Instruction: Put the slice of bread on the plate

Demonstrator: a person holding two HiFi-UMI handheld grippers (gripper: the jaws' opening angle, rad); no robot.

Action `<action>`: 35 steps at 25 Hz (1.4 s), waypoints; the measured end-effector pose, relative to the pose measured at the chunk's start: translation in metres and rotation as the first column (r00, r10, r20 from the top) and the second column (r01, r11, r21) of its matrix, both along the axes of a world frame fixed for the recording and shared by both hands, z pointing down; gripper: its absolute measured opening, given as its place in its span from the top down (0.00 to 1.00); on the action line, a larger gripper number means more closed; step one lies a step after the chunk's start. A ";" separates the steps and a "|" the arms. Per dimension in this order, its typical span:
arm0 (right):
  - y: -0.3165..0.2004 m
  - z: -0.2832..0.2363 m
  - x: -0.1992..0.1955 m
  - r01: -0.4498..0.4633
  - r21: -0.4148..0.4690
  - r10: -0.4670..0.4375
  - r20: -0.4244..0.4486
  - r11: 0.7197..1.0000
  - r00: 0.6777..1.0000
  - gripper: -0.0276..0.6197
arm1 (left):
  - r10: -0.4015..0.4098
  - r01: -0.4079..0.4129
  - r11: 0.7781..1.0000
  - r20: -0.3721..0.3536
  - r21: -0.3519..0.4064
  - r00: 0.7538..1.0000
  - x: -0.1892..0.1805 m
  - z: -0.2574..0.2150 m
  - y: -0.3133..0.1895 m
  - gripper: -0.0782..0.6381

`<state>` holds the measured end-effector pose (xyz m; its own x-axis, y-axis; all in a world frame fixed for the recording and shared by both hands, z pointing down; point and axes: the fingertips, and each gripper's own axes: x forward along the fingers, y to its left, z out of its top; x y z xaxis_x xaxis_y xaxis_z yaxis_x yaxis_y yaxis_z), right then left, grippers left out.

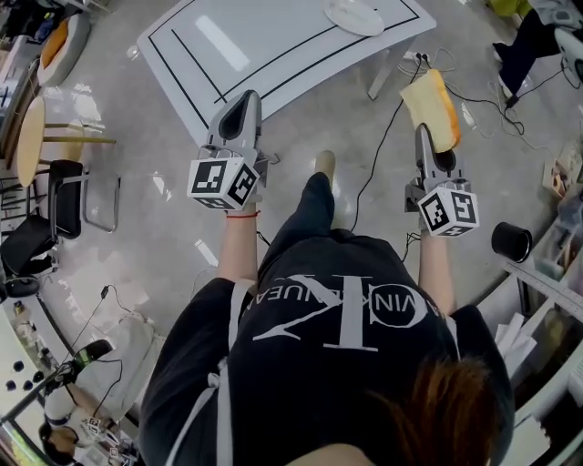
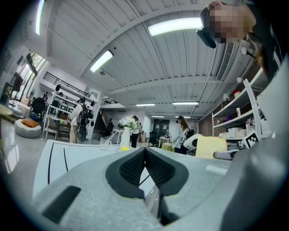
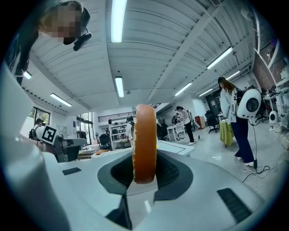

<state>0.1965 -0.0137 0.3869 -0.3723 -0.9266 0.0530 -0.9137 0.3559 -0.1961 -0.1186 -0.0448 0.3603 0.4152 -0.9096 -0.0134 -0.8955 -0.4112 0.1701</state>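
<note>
A slice of bread with a brown crust stands on edge between the jaws of my right gripper, which is shut on it; in the right gripper view the bread fills the middle, crust toward the camera. The white plate lies on the white table at the far top of the head view, well beyond the bread. My left gripper hangs just before the table's near edge, its jaws pressed together with nothing between them. The bread also shows at the right of the left gripper view.
The white table has black lines on its top and a leg near the right gripper. Black cables trail over the grey floor. A chair stands at the left, a black cup and shelving at the right. People stand far off in the room.
</note>
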 end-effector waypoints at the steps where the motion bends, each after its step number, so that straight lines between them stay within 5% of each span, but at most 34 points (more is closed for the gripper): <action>1: -0.006 0.000 0.000 0.002 0.000 -0.002 -0.001 1.000 1.000 0.81 | 0.001 -0.001 1.000 -0.004 0.001 1.000 0.002 -0.001 -0.008 0.88; 11: -0.090 -0.009 0.007 0.008 0.006 -0.008 0.018 1.000 1.000 0.81 | 0.047 -0.047 0.999 -0.023 -0.001 0.999 0.025 -0.008 -0.097 0.88; 35: -0.228 0.032 -0.045 0.091 -0.196 -0.083 0.051 0.976 0.995 0.81 | 0.160 -0.165 0.983 -0.056 -0.082 0.985 0.042 0.023 -0.252 0.88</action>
<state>0.1518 -0.2414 0.4191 -0.4568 -0.8634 0.2142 -0.8704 0.3840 -0.3081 -0.0766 -0.2968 0.3838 0.5583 -0.8288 0.0383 -0.8078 -0.5325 0.2528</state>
